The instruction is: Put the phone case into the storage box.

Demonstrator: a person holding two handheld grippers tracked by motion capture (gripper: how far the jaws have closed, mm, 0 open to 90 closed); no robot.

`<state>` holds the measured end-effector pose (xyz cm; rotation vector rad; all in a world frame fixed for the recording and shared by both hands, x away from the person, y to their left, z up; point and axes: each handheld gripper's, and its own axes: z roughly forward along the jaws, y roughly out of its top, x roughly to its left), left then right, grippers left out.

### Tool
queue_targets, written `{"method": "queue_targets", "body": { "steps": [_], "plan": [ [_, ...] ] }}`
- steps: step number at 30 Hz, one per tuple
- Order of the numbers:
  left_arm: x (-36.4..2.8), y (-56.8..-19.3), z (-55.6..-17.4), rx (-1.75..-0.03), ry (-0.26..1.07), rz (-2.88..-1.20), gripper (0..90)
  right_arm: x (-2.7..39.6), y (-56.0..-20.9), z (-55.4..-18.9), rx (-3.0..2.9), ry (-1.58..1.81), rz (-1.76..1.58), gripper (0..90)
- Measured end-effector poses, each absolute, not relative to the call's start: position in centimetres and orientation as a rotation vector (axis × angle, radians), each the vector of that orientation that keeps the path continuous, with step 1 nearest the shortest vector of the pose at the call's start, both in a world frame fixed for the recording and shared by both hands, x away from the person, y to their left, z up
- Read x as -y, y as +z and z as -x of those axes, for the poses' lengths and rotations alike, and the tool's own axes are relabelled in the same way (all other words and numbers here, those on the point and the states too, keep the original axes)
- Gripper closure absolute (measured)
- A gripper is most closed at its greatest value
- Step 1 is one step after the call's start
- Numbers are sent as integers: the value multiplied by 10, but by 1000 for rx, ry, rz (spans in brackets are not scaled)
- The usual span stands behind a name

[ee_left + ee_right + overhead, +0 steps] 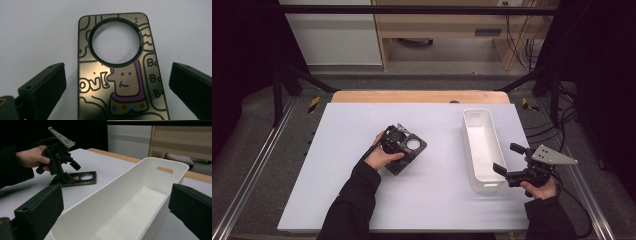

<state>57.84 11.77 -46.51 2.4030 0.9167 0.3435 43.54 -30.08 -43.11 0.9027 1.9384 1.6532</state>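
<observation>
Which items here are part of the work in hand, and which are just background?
In the job:
- phone case, flat on the table between the open fingers of the left gripper
- white bin, with the right gripper open at its near end

Just lying about:
- white table cover
- wooden furniture and cables behind the table

A flat white rectangular table top [362, 200] carried a dark, cartoon-printed phone case with a round cut-out [408, 150] and, well apart, a long white plastic bin [482, 149].
</observation>
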Motion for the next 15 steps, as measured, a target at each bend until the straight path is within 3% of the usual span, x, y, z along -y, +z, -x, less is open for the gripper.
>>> {"method": "queue_targets", "body": {
  "steps": [15],
  "plan": [
    [-118,-473,-581,-931,305,-2442,46,301,-431,-436,-1940,1653,-901,4]
  ]
}}
